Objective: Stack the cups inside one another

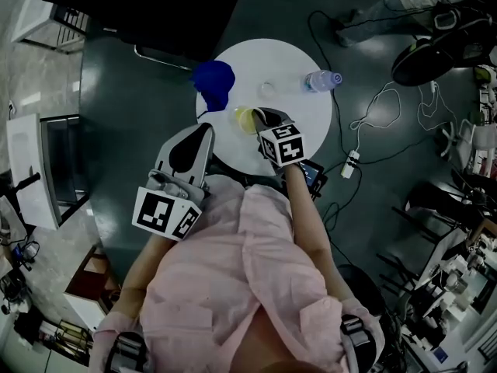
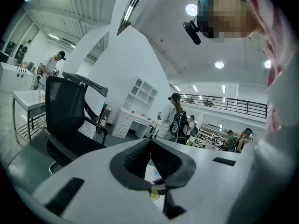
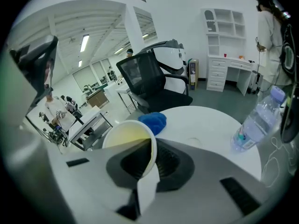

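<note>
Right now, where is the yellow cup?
In the right gripper view, the yellow cup is clamped by its rim in the right hand-held gripper, above the near side of the round white table, with the blue cloth just beyond it.

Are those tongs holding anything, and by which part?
Right tongs pinch a white paper cup, yellow inside, by its rim wall. Left tongs: shut, empty.

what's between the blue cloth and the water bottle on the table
Mostly bare white table, with one small clear object, too faint to name, roughly midway; the head view shows it.
</note>
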`<act>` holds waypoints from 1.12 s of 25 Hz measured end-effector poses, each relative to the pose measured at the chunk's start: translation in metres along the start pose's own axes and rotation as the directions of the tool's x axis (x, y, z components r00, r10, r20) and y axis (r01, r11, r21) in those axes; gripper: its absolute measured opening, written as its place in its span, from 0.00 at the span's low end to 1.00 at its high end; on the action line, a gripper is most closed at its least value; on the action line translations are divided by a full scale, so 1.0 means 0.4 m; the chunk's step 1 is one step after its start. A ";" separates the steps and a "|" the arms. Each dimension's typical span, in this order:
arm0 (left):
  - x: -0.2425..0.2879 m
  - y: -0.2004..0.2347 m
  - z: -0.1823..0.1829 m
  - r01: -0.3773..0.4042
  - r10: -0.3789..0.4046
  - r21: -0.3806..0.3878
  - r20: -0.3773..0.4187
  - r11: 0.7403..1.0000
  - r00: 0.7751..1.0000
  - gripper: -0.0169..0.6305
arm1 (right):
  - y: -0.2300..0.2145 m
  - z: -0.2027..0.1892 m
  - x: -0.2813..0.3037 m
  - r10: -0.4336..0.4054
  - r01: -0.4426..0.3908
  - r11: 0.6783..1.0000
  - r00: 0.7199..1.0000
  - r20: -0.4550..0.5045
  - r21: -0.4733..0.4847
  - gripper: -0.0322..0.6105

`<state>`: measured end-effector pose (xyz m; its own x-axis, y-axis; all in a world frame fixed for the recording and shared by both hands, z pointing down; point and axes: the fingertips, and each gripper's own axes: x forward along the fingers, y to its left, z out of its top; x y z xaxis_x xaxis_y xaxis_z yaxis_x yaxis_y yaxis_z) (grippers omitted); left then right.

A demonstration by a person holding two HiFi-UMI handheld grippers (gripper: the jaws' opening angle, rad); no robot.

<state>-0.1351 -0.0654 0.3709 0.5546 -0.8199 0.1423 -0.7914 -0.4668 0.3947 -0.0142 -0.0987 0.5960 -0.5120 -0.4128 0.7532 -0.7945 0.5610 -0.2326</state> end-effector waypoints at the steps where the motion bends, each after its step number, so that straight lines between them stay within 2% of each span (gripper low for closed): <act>1: 0.001 0.000 -0.001 0.000 0.000 -0.001 -0.001 1.000 1.000 0.05 | -0.001 -0.004 0.006 0.002 -0.002 1.000 1.000 -0.008 -0.003 0.11; 28: 0.002 0.017 0.000 -0.032 0.032 -0.002 -0.013 0.999 0.999 0.05 | 0.010 -0.074 0.121 0.021 -0.031 0.997 0.989 -0.143 -0.067 0.11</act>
<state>-0.1398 -0.0693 0.3737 0.5327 -0.8298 0.1666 -0.8079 -0.4399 0.3921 -0.0325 -0.0953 0.6496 -0.4765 -0.2937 0.8287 -0.7546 0.6202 -0.2141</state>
